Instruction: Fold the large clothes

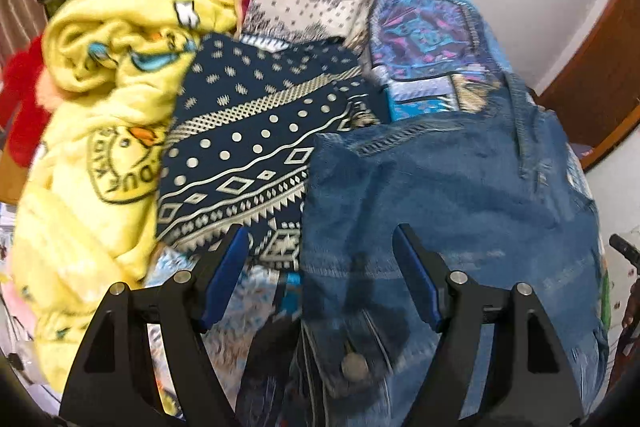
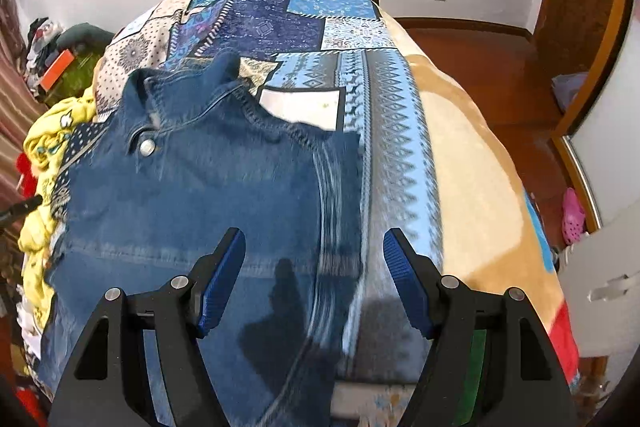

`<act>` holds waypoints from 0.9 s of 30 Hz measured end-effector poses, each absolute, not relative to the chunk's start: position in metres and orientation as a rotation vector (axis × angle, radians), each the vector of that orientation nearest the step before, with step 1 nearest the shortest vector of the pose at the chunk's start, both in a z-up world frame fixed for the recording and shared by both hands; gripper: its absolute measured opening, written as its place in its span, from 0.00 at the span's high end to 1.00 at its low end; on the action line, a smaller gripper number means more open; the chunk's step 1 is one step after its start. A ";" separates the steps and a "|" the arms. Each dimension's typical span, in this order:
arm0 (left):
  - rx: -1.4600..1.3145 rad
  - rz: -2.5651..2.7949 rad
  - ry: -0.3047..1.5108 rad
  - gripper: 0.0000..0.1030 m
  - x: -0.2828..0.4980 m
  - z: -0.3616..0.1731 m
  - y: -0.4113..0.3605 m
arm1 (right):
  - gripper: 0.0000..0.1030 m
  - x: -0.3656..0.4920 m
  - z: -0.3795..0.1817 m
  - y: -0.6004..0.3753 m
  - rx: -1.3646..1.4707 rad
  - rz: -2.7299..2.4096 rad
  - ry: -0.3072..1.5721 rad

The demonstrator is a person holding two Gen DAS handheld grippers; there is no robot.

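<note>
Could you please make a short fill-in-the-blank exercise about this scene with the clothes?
1. The denim jacket lies on a patchwork ____.
2. Both the left tongs and the right tongs are ____.
3. The crumpled garment beside the navy cloth is ____ in colour.
4. The jacket's button is ____ in shape.

Missing words: bedspread; open; yellow; round

Bright even indoor light, motion blur, fisheye-warped dark corners, soft shadows
</note>
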State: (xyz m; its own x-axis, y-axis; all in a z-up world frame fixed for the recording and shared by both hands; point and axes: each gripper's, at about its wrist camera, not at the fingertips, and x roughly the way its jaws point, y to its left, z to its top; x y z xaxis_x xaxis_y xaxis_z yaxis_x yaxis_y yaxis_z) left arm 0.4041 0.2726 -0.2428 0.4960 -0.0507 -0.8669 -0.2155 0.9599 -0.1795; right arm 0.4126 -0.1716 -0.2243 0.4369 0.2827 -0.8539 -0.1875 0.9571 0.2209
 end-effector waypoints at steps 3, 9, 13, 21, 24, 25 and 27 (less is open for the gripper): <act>-0.356 0.077 1.080 0.29 0.426 -0.264 0.282 | 0.34 0.428 -0.233 -0.172 0.118 0.301 1.096; -0.439 0.046 1.097 0.44 0.461 -0.293 0.294 | 0.51 0.458 -0.258 -0.176 0.183 0.300 1.160; -0.434 -0.008 1.065 0.77 0.472 -0.293 0.284 | 0.74 0.465 -0.262 -0.174 0.200 0.308 1.168; -0.322 0.064 0.972 0.90 0.465 -0.250 0.274 | 0.87 0.472 -0.227 -0.161 0.119 0.340 1.065; -0.309 0.065 0.949 0.90 0.462 -0.224 0.279 | 0.87 0.483 -0.200 -0.149 0.075 0.356 1.008; -0.302 0.074 0.946 0.90 0.463 -0.217 0.280 | 0.87 0.486 -0.195 -0.145 0.062 0.360 0.993; -0.264 0.098 0.928 0.90 0.466 -0.204 0.281 | 0.87 0.495 -0.184 -0.136 0.041 0.362 0.963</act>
